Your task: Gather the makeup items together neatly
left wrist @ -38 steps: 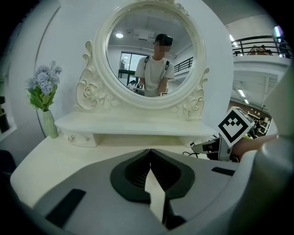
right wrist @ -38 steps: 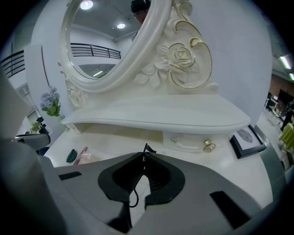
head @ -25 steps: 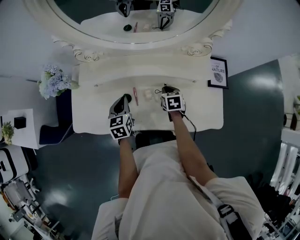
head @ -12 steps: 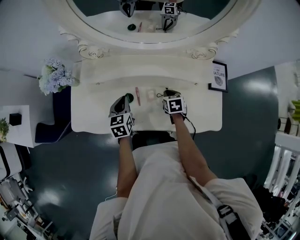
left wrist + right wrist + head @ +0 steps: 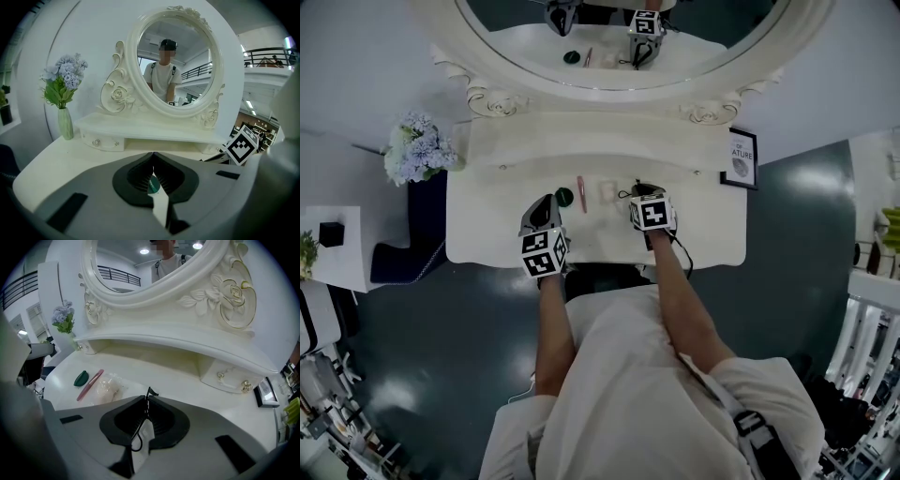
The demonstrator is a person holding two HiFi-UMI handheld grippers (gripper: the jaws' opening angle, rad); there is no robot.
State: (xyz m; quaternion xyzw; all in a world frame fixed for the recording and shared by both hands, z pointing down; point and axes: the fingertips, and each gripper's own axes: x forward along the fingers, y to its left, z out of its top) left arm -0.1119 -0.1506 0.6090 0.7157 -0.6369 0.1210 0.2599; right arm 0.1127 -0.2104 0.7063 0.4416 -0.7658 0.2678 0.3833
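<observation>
A small dark green item (image 5: 564, 197), a pink stick (image 5: 580, 194) and a clear bag of pale pieces (image 5: 607, 193) lie side by side at the middle of the white dressing table (image 5: 487, 230). My left gripper (image 5: 549, 199) is shut and empty, its tip just left of the green item, which shows through the gap behind its jaws (image 5: 153, 186). My right gripper (image 5: 636, 187), right of the bag, is shut on a thin black looped wire-like item (image 5: 139, 426). In the right gripper view, the green item (image 5: 81, 378), stick (image 5: 90, 384) and bag (image 5: 108, 389) lie ahead to the left.
An oval mirror (image 5: 609, 56) in a carved frame stands on a raised shelf (image 5: 600, 141) with small drawers at the back. A vase of pale flowers (image 5: 417, 155) stands at the back left, a framed print (image 5: 741, 159) at the back right. Dark floor surrounds the table.
The green item now shows beside the left gripper's tip; a second ago it was hidden there. The head view has shifted a little. Both grippers have hardly moved.
</observation>
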